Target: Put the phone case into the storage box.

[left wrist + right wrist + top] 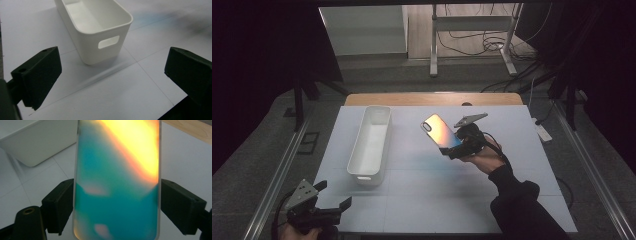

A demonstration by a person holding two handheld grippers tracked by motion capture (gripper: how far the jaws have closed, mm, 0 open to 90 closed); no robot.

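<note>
White bench [422, 200] under dark surroundings. Nearest me, my left hand-held gripper [333, 196] hovers at the bench's near left corner, jaws spread wide and empty. Farther out, my right hand-held gripper [451, 149] clamps an iridescent phone case [441, 131], raised right of the white bin [372, 142].

Dim room — grey carpet floor [422, 80], black curtains [257, 60], cables [472, 42] behind.
</note>
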